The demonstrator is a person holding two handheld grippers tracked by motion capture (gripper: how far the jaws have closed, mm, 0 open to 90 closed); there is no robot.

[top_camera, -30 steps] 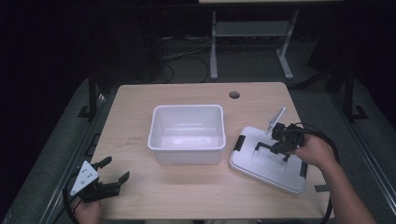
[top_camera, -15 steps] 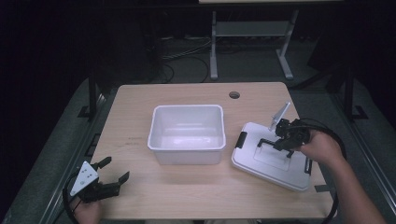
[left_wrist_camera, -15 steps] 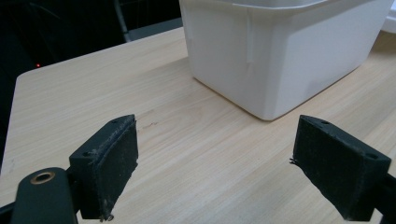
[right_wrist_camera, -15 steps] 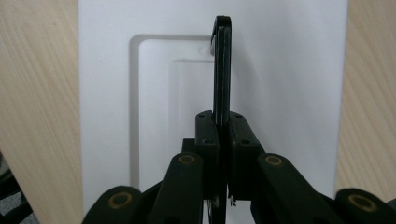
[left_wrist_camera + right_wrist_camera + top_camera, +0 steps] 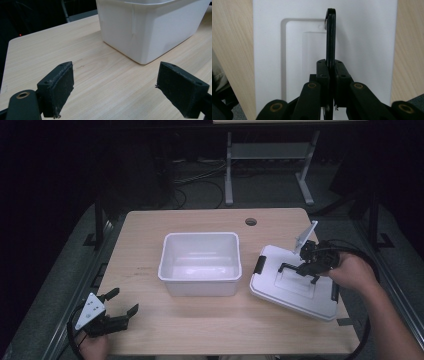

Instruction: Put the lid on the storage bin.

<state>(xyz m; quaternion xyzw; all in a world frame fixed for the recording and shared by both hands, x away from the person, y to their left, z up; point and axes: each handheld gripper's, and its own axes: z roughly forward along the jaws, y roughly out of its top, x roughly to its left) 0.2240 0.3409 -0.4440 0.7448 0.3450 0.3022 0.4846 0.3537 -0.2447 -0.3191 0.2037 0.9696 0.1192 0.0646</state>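
My right gripper is clamped on the black handle of the white lid, the jaws pinched flat against it from both sides. The lid sits at the right of the table, tilted, its far end raised and its near corner close to the table's right edge, with a bare strip of wood between it and the white bin. The bin stands at mid-table, with bare wood in front of it and behind it up to the cable hole. My right forearm comes in from the lower right, the hand bent inward over the lid. My left gripper hovers at the near left corner, its jaws wide and holding nothing, pointing toward the bin's side. Since a second ago the lid has come up a little with my right hand, while my left has kept its place
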